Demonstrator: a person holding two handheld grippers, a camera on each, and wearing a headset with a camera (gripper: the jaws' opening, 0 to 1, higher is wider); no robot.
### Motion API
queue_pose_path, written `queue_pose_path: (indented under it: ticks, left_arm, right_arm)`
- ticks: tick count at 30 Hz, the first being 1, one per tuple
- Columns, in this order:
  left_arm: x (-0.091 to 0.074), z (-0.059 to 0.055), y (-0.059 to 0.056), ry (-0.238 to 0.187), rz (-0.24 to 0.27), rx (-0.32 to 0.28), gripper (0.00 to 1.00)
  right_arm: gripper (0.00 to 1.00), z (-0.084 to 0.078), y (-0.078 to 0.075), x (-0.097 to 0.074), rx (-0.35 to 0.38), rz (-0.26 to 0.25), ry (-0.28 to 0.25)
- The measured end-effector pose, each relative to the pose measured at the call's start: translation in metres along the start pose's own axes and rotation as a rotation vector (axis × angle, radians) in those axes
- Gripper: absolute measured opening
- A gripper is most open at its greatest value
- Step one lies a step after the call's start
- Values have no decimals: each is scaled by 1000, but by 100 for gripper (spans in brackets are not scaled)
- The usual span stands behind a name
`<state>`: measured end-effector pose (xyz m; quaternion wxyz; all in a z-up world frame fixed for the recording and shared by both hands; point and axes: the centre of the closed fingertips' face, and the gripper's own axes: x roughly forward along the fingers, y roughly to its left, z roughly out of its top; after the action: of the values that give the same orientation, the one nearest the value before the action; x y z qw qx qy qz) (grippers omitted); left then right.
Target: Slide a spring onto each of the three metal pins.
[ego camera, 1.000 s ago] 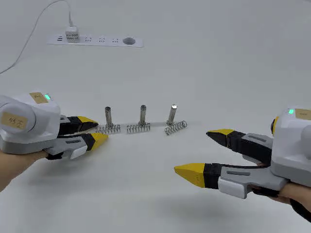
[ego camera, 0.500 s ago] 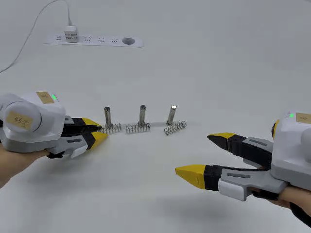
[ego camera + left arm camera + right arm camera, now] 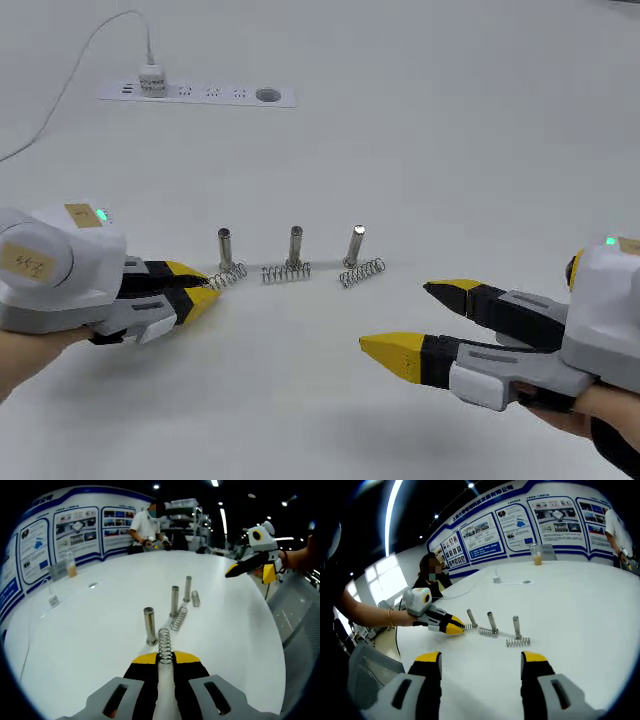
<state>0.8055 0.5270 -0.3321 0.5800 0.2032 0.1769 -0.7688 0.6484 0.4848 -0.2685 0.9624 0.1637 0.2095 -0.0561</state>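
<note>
Your left gripper (image 3: 164, 656) is clenching the near end of the first spring (image 3: 164, 641), so its length is sticking straight out ahead of the jaw tips. The first pin (image 3: 149, 625) is standing upright just ahead of those tips and slightly to their left. Farther out along the same line, the middle pin (image 3: 174, 601) and the far pin (image 3: 188, 588) are standing, with the second spring (image 3: 178, 618) and the third spring (image 3: 195, 598) lying by their feet on the white table (image 3: 90, 630). Your right gripper (image 3: 481, 659) is hanging released, jaws spread wide, well back from the row. The spring is looking light and thin-wired, so it will likely bend and wobble. Gripping one end is leaving the far mouth free for the pin top, but squeezing harder is risking crushed coils.
</note>
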Motion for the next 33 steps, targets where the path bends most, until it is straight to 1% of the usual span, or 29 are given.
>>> queue_pose_path:
  ticks: [2,6,8,9,13,17,21,23,24,26,28,30,33]
  left_arm:
    - [-2,1,-2,-12,-2,-7,10]
    - [-4,-2,-5,-4,-3,-7,10]
    - [-8,1,-8,-15,0,-12,10]
    - [-10,6,-10,-37,3,-18,9]
    - [-17,17,-16,-77,7,-28,10]
    - [-25,32,-25,-145,10,-55,10]
    - [-31,43,-33,-186,6,-73,10]
    - [-36,50,-36,-218,11,-85,10]
    - [-38,56,-37,-246,11,-104,10]
    - [-41,61,-40,-265,4,-115,10]
    - [-44,66,-43,-283,3,-109,10]
    - [-48,73,-47,-312,-1,-120,10]
    - [-53,82,-51,-347,-8,-128,10]
  right_arm:
    - [65,2,1,1,9,3,-7]
    - [64,3,4,4,7,5,-4]
    - [64,5,6,5,13,13,-9]
    - [64,8,7,6,20,17,-15]
    - [63,16,10,9,66,29,-47]
    - [60,27,16,12,112,47,-83]
    - [58,39,21,15,172,69,-127]
    - [57,44,24,16,190,82,-141]
    - [56,47,25,17,200,87,-148]
    - [55,50,27,19,212,99,-158]
    - [53,53,31,21,211,108,-160]
    - [52,56,35,22,208,118,-165]
    - [48,61,41,24,225,137,-182]
